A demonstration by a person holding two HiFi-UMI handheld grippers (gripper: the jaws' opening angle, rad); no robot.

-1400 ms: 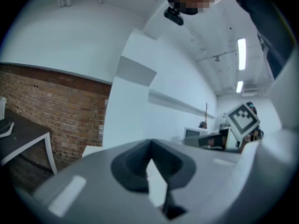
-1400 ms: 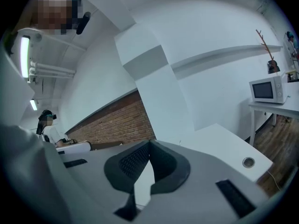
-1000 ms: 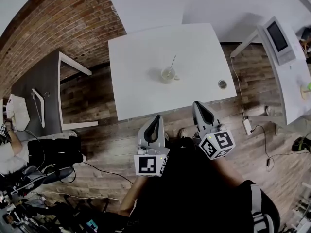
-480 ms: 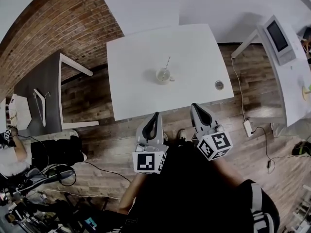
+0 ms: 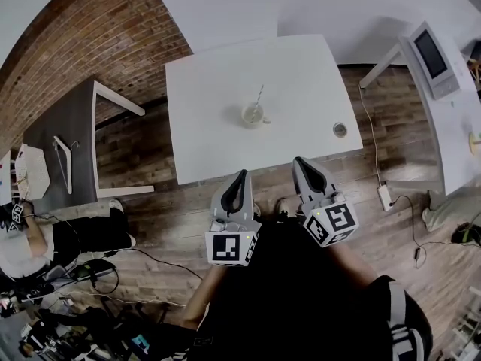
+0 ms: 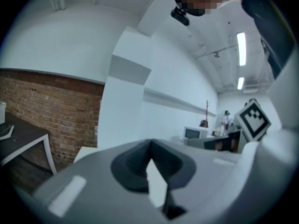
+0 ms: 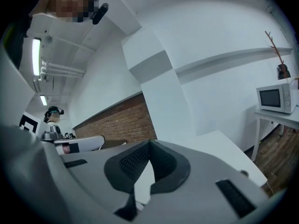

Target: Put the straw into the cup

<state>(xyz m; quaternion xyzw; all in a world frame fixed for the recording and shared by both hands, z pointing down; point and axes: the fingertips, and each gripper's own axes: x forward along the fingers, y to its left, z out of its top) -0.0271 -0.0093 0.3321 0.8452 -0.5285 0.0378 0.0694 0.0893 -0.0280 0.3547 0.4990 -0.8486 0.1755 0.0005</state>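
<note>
Tables are the big stuff here, three of them. One white table (image 5: 218, 89) sits in the middle, one dark table (image 5: 52, 119) stands off to the left by the brick wall (image 5: 98, 28), and one white desk (image 5: 451, 134) runs along the right edge with a single microwave-looking box (image 5: 431, 60) on its far end. It's wood floor (image 5: 158, 164) everywhere else, with a few cables trailing around.

Next down are the two grippers, both held low over the floor on the person's side of the white table, well apart from anything on it. The left gripper (image 5: 240, 176) has its jaws pressed together at the tips with nothing between them. It's the same deal for the right gripper (image 5: 298, 162): tips touching, nothing held. They sit side by side, both pointing toward the table edge.

On the white table there's exactly one cup (image 5: 253, 116), roughly mid-table. One straw (image 5: 260, 96) is already standing in it, leaning toward the far side.

Smallest of all is one little round thing (image 5: 340, 130) near the table's front right corner, well apart from the cup. It's too small for me to say what it is.
</note>
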